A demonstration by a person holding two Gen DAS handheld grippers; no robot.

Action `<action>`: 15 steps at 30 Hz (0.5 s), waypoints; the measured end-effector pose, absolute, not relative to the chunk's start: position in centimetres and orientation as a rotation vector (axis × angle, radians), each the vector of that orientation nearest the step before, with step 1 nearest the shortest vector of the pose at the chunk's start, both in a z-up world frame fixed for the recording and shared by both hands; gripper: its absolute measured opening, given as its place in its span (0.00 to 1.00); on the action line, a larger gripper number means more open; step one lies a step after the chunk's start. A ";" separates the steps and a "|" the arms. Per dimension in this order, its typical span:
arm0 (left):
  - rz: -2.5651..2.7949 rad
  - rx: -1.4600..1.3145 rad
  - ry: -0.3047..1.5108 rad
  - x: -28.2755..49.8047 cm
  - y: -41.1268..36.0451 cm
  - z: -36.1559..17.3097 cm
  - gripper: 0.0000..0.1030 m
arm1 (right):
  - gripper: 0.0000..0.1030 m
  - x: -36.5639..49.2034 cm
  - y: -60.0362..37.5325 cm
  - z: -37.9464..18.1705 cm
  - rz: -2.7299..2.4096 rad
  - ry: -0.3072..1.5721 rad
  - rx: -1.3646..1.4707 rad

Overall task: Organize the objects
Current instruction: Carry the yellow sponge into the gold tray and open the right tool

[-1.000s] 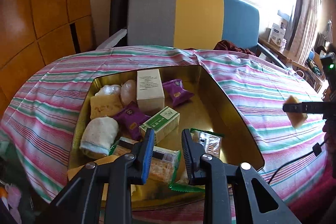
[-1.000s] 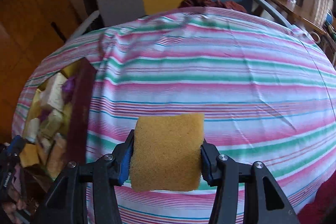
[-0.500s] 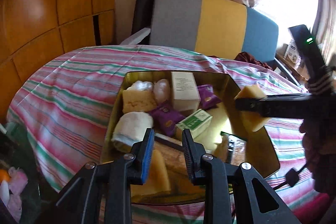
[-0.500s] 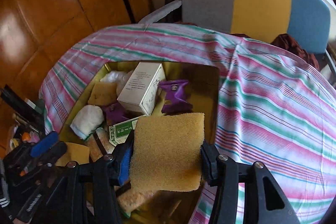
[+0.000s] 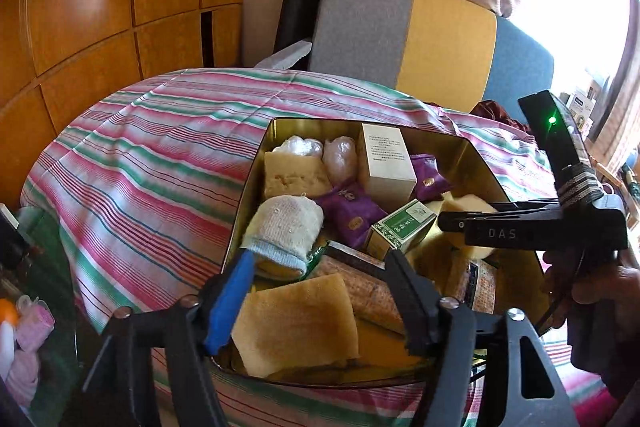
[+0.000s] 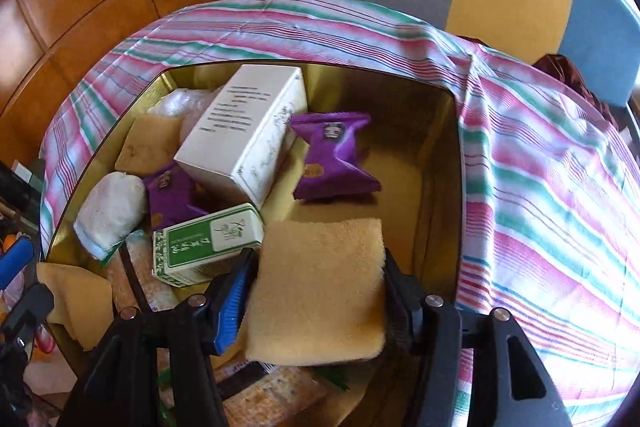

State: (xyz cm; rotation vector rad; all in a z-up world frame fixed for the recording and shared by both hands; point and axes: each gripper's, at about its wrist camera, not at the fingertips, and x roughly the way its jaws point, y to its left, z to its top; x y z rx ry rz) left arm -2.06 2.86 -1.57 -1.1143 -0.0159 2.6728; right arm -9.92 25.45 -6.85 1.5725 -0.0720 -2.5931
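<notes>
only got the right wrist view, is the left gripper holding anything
Observer: No. The left gripper is opening its jaws above a flat sponge at the tin's near edge, with the pads clear of it.
Operator: how does my gripper look from there
Observer: The right gripper is side-on over the tin. Its jaws are opening with the held sponge between them, and a hand grips its handle.
Operator: any light on it
Observer: Yes, a green light glows on top.

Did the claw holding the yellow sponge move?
Yes. The right claw, opening around the yellow sponge, went from over the striped cloth leftward to above the gold tin.
</notes>
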 end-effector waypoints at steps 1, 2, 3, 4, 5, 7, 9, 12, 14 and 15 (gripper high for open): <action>2.672 -1.118 -0.015 -2.1 2.9 -1.6 0.71 | 0.59 -9.6 25.6 -6.7 -2.602 -0.084 1.560; 2.674 -1.121 -0.014 -2.1 3.0 -1.6 0.72 | 0.59 -9.3 25.6 -6.5 -2.611 -0.092 1.546; 2.677 -1.122 -0.014 -2.1 3.0 -1.6 0.73 | 0.60 -9.0 25.7 -6.2 -2.621 -0.101 1.529; 2.680 -1.121 -0.012 -2.0 3.1 -1.5 0.74 | 0.60 -8.7 25.6 -5.9 -2.633 -0.107 1.514; 2.686 -1.117 -0.010 -1.9 3.1 -1.4 0.75 | 0.60 -8.4 25.6 -5.5 -2.646 -0.111 1.497; 2.697 -1.112 -0.007 -1.8 3.1 -1.2 0.82 | 0.60 -7.6 25.4 -4.7 -2.666 -0.115 1.460; 2.711 -1.101 -0.016 -1.7 3.0 -0.9 0.83 | 0.60 -6.6 25.1 -4.0 -2.684 -0.109 1.426; 2.729 -1.081 -0.016 -1.4 3.0 -0.4 0.89 | 0.60 -5.1 24.7 -3.0 -2.722 -0.090 1.383; 2.738 -1.067 -0.022 -1.2 3.1 0.0 0.93 | 0.60 -4.0 24.5 -2.5 -2.756 -0.093 1.360; 2.744 -1.061 -0.022 -1.1 3.1 0.1 0.96 | 0.60 -3.4 24.4 -2.2 -2.774 -0.098 1.346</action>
